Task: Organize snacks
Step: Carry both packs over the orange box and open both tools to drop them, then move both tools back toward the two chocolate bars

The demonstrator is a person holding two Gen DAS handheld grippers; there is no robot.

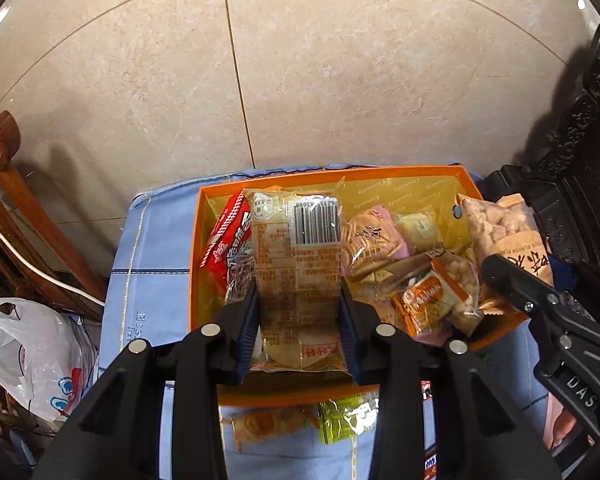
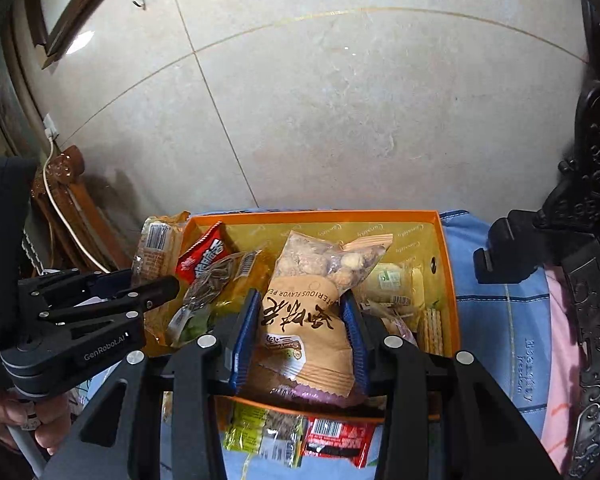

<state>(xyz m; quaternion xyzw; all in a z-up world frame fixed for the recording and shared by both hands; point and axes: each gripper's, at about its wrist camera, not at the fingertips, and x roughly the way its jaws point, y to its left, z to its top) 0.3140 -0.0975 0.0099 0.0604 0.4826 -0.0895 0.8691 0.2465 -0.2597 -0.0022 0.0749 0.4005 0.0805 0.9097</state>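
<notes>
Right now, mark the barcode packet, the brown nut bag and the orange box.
barcode packet (image 1: 300,280): left wrist view, its printed middle between the pads.
brown nut bag (image 2: 306,320): right wrist view, its brown paper front.
orange box (image 2: 449,276): right wrist view, its right wall.

Bright, even daylight, soft shadows on the floor (image 1: 300,80), sharp centre, heavy fisheye bending at dark edges

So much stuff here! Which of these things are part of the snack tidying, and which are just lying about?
Part of the job:
- orange box
- clear packet with a barcode, held in the left gripper
- brown nut bag, held in the right gripper
- red packet in the box
- green packet on the blue cloth

Just lying about:
- white plastic bag
- wooden chair
- white cable
</notes>
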